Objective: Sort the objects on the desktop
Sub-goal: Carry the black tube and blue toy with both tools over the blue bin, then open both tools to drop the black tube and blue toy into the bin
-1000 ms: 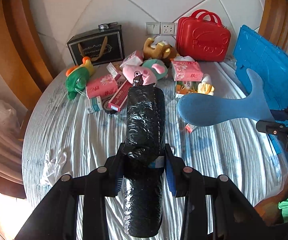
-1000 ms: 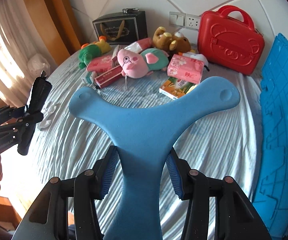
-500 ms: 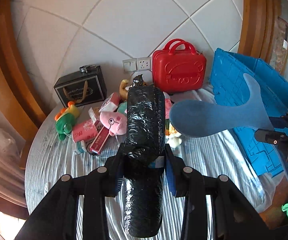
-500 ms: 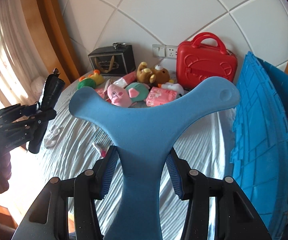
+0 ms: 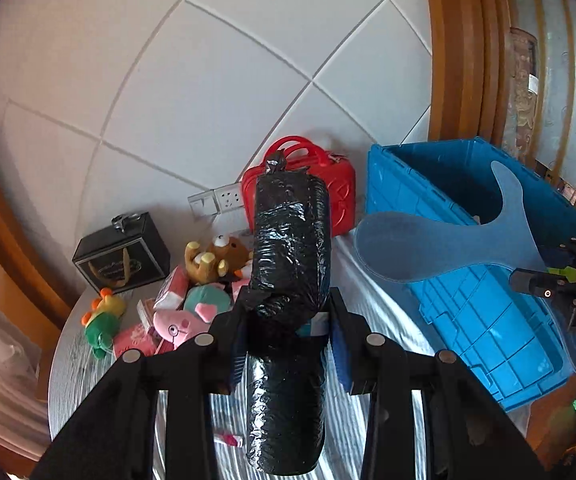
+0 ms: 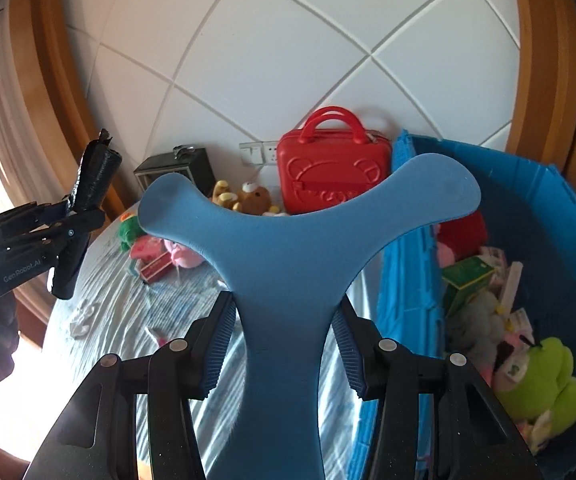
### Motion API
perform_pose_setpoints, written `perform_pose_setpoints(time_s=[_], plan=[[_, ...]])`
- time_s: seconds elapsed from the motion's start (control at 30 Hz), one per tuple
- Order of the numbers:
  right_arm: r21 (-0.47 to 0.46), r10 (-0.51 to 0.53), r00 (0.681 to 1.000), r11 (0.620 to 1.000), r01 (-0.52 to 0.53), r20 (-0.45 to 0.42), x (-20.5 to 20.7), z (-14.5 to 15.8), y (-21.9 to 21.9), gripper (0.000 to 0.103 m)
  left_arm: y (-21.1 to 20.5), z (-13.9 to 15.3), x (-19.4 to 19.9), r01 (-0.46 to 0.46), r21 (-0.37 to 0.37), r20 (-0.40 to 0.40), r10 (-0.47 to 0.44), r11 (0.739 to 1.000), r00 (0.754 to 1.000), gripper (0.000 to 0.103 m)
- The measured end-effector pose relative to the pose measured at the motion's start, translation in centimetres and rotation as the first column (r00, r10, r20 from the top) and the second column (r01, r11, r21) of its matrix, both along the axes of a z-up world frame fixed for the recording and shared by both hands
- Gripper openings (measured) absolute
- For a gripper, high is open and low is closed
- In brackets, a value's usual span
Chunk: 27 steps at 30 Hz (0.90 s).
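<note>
Left gripper point(image 5: 286, 344) pinches a black roll point(image 5: 288, 280), right gripper point(image 6: 284, 344) pinches a blue pad point(image 6: 288, 248), both aloft near the table's right edge; the wide pad may catch the crate point(image 6: 408, 280) rim; the roll could slip.

We see open table point(image 6: 100, 344) near us w/ only small scraps. Toys point(image 5: 192, 316) crowd the far side by the red case point(image 6: 334, 176). Blue crate point(image 6: 536, 216) at right is open-topped, its near wall point(image 6: 404, 280) upright, part-filled inside.
</note>
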State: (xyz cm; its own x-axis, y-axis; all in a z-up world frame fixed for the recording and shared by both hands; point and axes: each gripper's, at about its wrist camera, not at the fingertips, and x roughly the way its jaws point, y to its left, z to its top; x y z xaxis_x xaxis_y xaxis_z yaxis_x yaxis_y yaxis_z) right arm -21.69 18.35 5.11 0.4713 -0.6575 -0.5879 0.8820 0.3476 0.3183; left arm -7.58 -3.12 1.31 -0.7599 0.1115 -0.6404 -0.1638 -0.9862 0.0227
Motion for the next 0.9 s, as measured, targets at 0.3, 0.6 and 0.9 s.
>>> perform_pose_setpoints(time_s=[0.3, 0.6, 0.9], plan=[[-0.012, -0.136, 0.99, 0.991, 0.137, 0.036, -8.3, -0.9, -1.7, 0.048, 8.6, 2.3, -3.7, 0.121, -0.02, -0.029, -0.121, 0.992, 0.992, 0.034], [-0.004, -0.256, 0.965, 0.966, 0.257, 0.055, -15.5, -2.6, -3.1, 0.048, 16.5, 3.9, -7.7, 0.233, -0.038, -0.037, -0.235, 0.972, 0.971, 0.034], [0.027, -0.359, 0.931, 0.933, 0.358, 0.064, -21.3, -4.5, -3.7, 0.048, 24.3, 4.5, -10.7, 0.336, -0.045, -0.021, -0.337, 0.941, 0.941, 0.034]])
